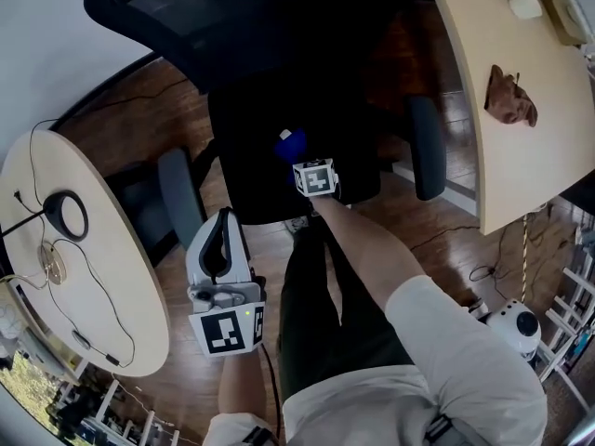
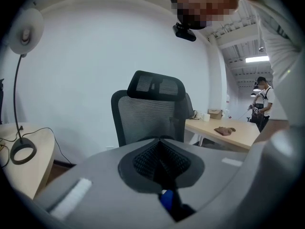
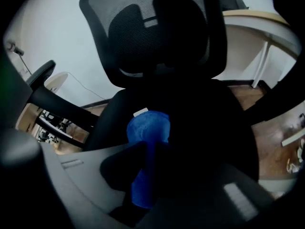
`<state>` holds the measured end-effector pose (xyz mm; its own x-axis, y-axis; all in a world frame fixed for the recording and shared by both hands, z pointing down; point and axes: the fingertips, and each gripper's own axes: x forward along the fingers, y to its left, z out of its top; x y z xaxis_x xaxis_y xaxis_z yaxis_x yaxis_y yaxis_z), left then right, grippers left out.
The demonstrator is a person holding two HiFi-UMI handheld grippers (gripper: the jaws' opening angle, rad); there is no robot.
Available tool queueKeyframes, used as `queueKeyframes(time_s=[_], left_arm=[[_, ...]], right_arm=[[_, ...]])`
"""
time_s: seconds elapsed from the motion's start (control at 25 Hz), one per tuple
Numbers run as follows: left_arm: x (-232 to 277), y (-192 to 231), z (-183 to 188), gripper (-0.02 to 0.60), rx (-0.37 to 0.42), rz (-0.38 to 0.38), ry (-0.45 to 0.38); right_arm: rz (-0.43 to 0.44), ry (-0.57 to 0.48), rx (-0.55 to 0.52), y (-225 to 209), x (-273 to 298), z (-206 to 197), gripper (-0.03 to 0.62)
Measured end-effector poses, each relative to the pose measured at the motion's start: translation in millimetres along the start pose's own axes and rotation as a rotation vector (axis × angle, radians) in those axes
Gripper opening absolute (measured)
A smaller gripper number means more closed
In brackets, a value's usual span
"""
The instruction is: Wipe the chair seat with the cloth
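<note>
Head view: right claw [image 1: 299, 156] clamps cloth [image 1: 290, 142] over seat [image 1: 246, 161] beside desk [image 1: 535, 170]; left claw [image 1: 221, 226] closed.

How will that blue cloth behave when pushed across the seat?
Bunched in the right gripper, the blue cloth looks soft and floppy, probably light. Pushed over the chair seat, it would likely fold and drag rather than slide.

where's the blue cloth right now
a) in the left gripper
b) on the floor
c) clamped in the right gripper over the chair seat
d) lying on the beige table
C: the right gripper has its jaws closed on the blue cloth, held above the black chair seat.
</note>
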<state>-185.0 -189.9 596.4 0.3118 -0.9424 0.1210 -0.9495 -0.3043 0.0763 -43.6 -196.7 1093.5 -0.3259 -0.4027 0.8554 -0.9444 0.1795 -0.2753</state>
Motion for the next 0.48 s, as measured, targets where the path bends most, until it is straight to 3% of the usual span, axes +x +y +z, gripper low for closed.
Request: queueKeyframes(time_s=[0.24, 0.48], left_arm=[[7.0, -5.0, -13.0, 0.067, 0.005, -0.017, 0.032], [12.4, -8.8, -19.5, 0.066, 0.005, -0.041, 0.049]], right_arm=[[-0.134, -0.019, 0.100, -127.0, -50.2, -3.4, 0.069], [-0.182, -0.032, 0.093, -185.5, -79.0, -23.7, 0.069]])
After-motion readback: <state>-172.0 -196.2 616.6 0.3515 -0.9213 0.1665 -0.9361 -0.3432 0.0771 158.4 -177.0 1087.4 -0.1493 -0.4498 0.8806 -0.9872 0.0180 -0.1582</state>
